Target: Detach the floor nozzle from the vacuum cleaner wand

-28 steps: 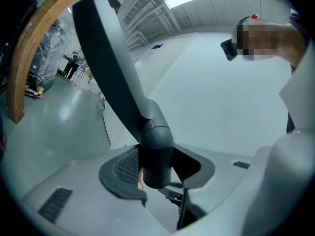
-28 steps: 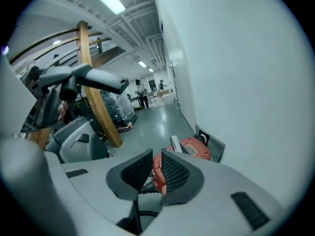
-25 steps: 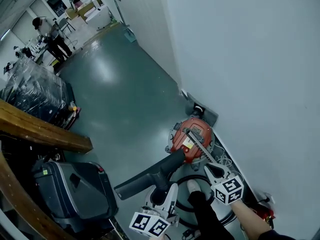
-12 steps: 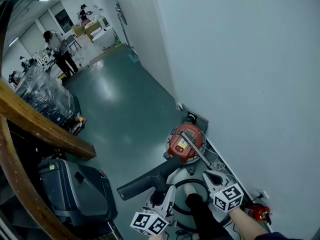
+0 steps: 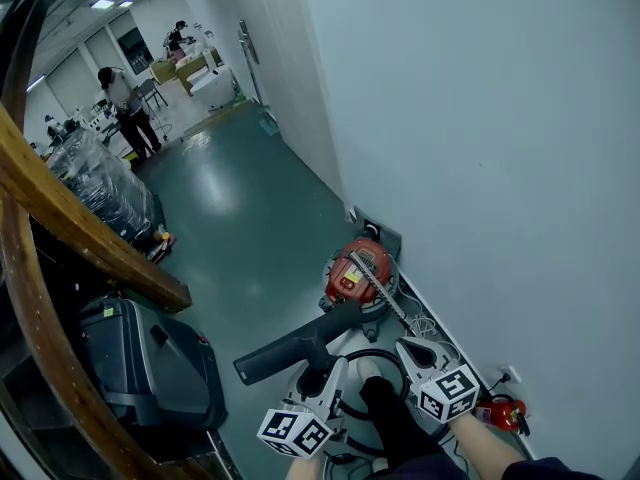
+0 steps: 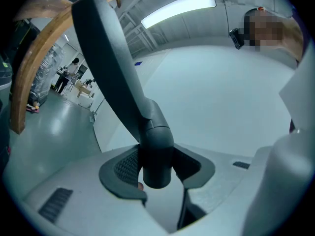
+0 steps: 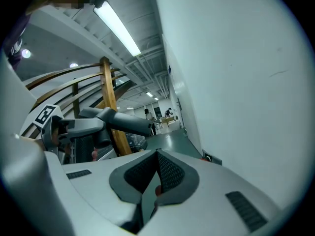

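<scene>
Closest, the left gripper (image 6: 157, 176) is clamped on the round neck of the dark grey plastic floor nozzle (image 6: 115, 63), a grip only its own view shows. Beside it, the right gripper (image 7: 156, 176) has its jaws together with nothing between them. Farther off, the head view alone shows a red canister vacuum cleaner (image 5: 357, 271) on the floor against the white wall (image 5: 480, 168)

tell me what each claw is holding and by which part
The left claw grips the nozzle by its round neck, one pad on each side. The right claw is shut with nothing in it.
</scene>
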`<control>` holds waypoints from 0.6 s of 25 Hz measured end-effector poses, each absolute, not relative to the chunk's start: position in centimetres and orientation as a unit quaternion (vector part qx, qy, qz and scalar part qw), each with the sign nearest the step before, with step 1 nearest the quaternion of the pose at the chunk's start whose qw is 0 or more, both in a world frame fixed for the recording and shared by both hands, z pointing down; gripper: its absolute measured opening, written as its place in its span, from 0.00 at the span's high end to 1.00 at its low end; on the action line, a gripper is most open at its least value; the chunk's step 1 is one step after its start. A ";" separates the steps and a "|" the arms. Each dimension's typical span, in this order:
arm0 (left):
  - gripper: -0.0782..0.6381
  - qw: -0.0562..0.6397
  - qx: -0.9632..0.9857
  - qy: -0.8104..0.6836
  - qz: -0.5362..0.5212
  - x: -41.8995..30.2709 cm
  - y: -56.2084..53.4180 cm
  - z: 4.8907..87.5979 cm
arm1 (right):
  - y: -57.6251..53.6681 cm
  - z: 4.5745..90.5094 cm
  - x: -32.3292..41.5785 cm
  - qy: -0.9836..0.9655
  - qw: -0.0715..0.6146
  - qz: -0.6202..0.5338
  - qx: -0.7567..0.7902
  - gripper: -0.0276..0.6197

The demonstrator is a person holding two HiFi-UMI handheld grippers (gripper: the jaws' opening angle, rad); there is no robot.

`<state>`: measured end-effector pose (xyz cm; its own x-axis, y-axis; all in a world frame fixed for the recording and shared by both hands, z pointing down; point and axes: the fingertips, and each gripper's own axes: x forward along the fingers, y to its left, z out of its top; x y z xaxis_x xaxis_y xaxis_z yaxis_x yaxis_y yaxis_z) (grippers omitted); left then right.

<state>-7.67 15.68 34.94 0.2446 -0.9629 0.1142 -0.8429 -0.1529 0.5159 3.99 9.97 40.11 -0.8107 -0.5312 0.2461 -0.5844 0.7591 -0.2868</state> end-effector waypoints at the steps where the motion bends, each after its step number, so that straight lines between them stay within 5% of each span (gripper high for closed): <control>1: 0.64 0.244 0.750 -0.603 -0.121 -7.4 16.0 34.7 | 10.4 39.7 4.1 -0.936 0.072 0.177 0.296 0.93; 15: 0.64 0.222 0.752 -0.611 -0.109 -5.7 17.9 33.2 | 11.8 36.2 5.2 -0.941 0.031 0.162 0.295 0.93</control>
<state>-5.73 17.85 33.17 0.2300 -0.9672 0.1081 -0.8705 -0.1548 0.4671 5.21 11.77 36.22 -0.8244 -0.5451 0.1527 -0.5648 0.7740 -0.2862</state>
